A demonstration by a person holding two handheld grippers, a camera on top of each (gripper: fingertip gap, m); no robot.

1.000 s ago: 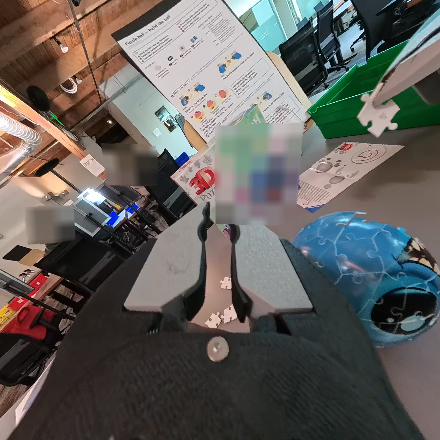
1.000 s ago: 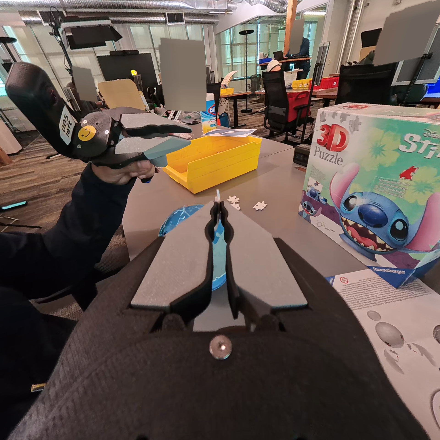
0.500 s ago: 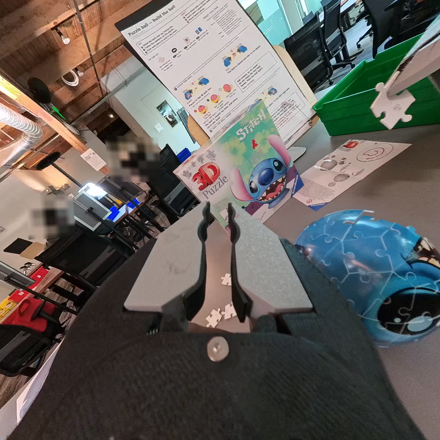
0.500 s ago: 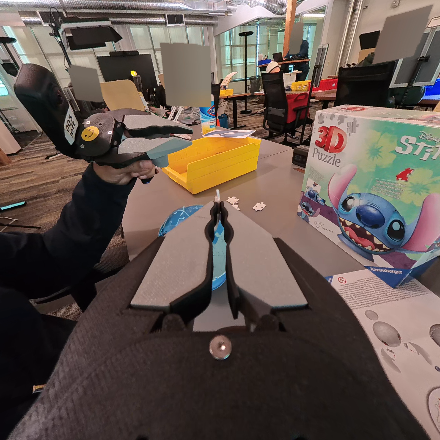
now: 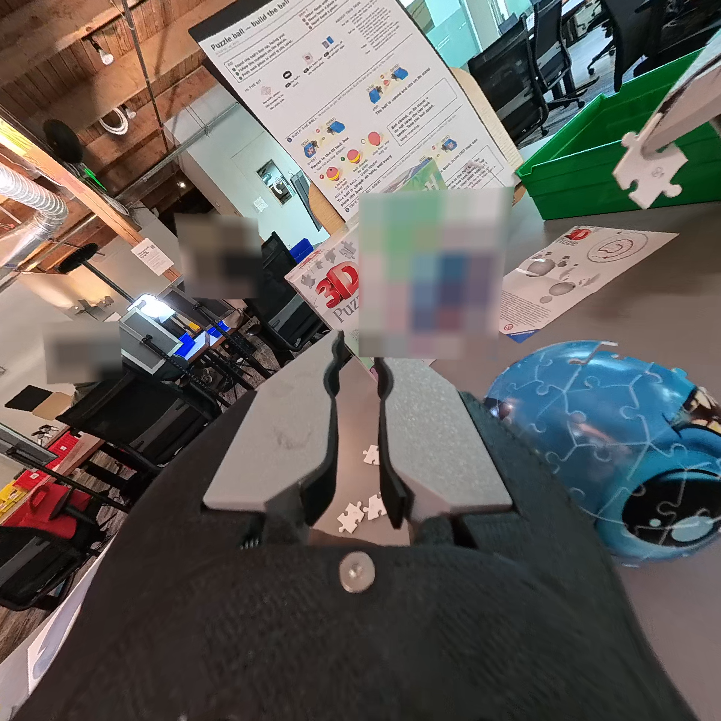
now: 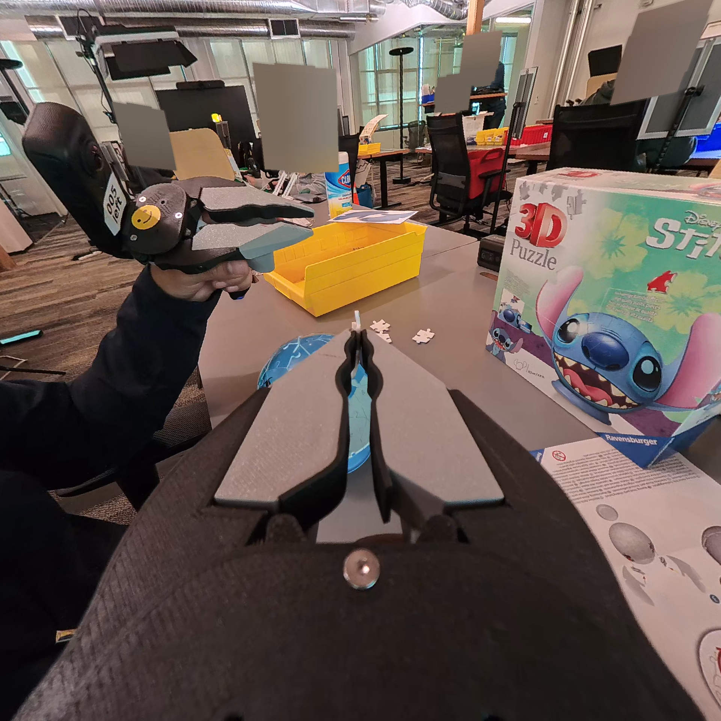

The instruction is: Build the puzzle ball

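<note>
The right gripper [image 6: 357, 338] is clenched on a white puzzle piece [image 6: 356, 318] — held on edge, its long axis upright, the tip poking up past the fingertips. From the left wrist view the same piece [image 5: 647, 171] shows its blank white face, hanging from the fingers above the table near the green bin [image 5: 608, 171] at the far edge.

The blue puzzle ball [image 5: 608, 448] rests on the grey table [image 5: 663, 320], partly built, its open rim uppermost and a dark round patch facing sideways toward the near edge. In the right wrist view the ball [image 6: 288, 355] lies directly below the clamped fingers.

The left gripper [image 5: 359, 359] is held up off the table — jaws slightly parted, nothing between them. Three loose white pieces [image 6: 402, 331] lie toward the middle of the table, between the ball and the yellow bin [image 6: 351, 261]. The puzzle box [image 6: 608, 296] stands at the right side, with the instruction sheet [image 6: 640, 519] flat just before it.
</note>
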